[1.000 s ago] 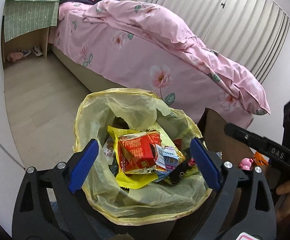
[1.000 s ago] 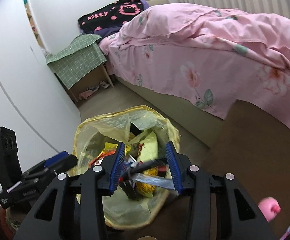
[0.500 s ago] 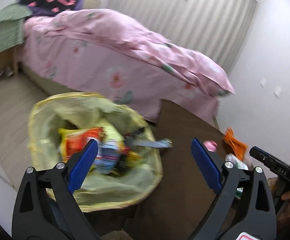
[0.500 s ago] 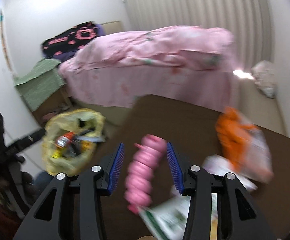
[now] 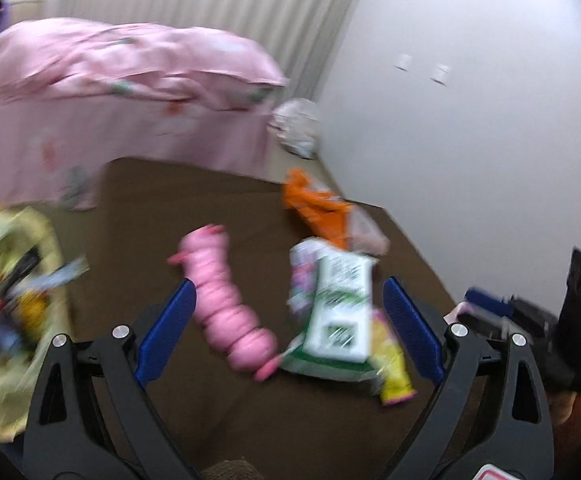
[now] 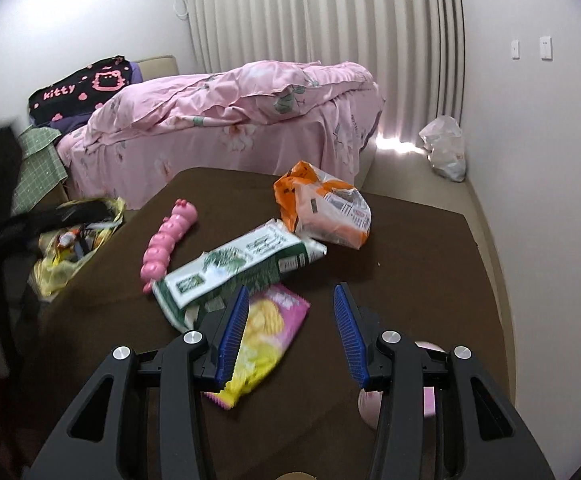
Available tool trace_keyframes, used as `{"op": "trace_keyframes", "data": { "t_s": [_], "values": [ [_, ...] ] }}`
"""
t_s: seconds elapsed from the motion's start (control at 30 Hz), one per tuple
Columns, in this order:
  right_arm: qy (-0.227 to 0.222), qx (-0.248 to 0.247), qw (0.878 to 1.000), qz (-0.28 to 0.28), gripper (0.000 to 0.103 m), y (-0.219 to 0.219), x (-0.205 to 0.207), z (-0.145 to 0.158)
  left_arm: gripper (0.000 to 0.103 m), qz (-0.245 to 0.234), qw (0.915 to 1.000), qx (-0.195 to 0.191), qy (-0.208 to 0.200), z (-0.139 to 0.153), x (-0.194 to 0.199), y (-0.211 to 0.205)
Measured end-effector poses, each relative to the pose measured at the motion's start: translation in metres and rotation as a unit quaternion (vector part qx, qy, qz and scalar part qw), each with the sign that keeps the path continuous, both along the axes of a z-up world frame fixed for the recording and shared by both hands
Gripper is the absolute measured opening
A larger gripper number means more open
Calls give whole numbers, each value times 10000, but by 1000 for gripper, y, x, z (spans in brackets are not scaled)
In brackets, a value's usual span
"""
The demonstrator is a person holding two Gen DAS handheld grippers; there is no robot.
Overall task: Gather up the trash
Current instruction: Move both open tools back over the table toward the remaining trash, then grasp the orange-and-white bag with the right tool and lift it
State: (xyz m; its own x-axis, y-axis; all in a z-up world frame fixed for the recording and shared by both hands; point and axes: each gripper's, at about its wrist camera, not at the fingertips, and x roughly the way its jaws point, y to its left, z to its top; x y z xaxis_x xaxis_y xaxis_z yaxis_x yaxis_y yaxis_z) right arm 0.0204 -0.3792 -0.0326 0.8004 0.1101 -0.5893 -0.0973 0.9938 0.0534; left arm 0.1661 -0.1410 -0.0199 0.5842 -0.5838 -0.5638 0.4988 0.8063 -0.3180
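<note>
Fingers first: both pairs, black-armed with ribbed blue pads, stood spread and empty. The right gripper [image 6: 290,332] hovered low over the near part of the desk, its left pad just above the pink-and-yellow wrapper, apparently lined up to take the nearest piece. The left gripper [image 5: 286,320] hung above the middle of the desk, its gap framing two items, none touched.

Items, largest to smallest:

1. Dark brown rectangular desk [image 6: 410,240], carrying all loose litter; it stood beside a bed under a pink floral quilt [image 6: 230,108].
2. Yellow plastic bin liner [image 6: 56,268], open-mouthed, off the desk's left edge, already holding crumpled wrappers; placed close, likely so drops stay short.
3. Orange and clear crumpled plastic bag [image 6: 322,208], at the far side of the desk, farthest from either gripper.
4. Green-and-white flat printed packet [image 6: 234,272], lying slantwise mid-desk, one end overlapping the wrapper below.
5. Pink-and-yellow flat snack wrapper [image 6: 266,332], nearest the right fingers, partly tucked beneath the packet; probably the next pick.
6. Pink segmented caterpillar-shaped plastic toy [image 6: 168,240], lying lengthwise toward the liner side; whether it counts as trash could not be told.
</note>
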Motion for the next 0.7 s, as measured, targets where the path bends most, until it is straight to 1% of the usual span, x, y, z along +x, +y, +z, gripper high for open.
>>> {"op": "trace_keyframes", "data": {
  "t_s": [0.07, 0.1, 0.13, 0.23, 0.27, 0.37, 0.4, 0.47, 0.5, 0.53, 0.6, 0.63, 0.67, 0.7],
  "values": [
    [-118, -72, 9999, -57, 42, 2, -9, -3, 90, -199, 9998, 32, 80, 0, 21, -27],
    [-154, -65, 9998, -96, 42, 2, -14, -5, 90, -278, 9995, 49, 170, -1, 38, -45],
    [-175, -18, 9997, -142, 42, 0, -17, -8, 90, -303, 9992, 66, 234, -2, 48, -56],
    [-175, 148, 9995, -222, 42, -5, -23, -16, 90, -185, 9986, 196, 457, -14, 86, -92],
    [-172, 166, 9994, -265, 42, -6, -24, -17, 90, -155, 9975, 251, 648, -21, 103, -106],
    [-194, 269, 9987, -379, 42, -13, -29, -22, 90, -131, 9932, 436, 1075, -40, 134, -133],
    [-204, 350, 9983, -419, 42, -16, -30, -23, 90, -70, 9906, 556, 1251, -48, 145, -141],
    [-206, 542, 9972, -474, 42, -22, -33, -26, 90, 11, 9841, 585, 1679, -64, 163, -149],
    [-207, 583, 9968, -501, 42, -24, -34, -26, 87, 58, 9817, 565, 1819, -67, 168, -150],
    [-215, 610, 9965, -529, 42, -26, -36, -27, 77, 113, 9779, 501, 2026, -71, 173, -149],
    [-230, 609, 9963, -561, 42, -27, -37, -29, 68, 48, 9728, 301, 2297, -75, 176, -144],
    [-242, 607, 9962, -574, 42, -27, -38, -30, 61, -33, 9716, 226, 2356, -76, 174, -141],
    [-249, 613, 9961, -577, 42, -27, -38, -30, 57, -104, 9716, 214, 2353, -75, 170, -137],
    [-248, 630, 9961, -569, 42, -27, -38, -31, 51, -134, 9722, 192, 2329, -72, 166, -134]
  ]
}}
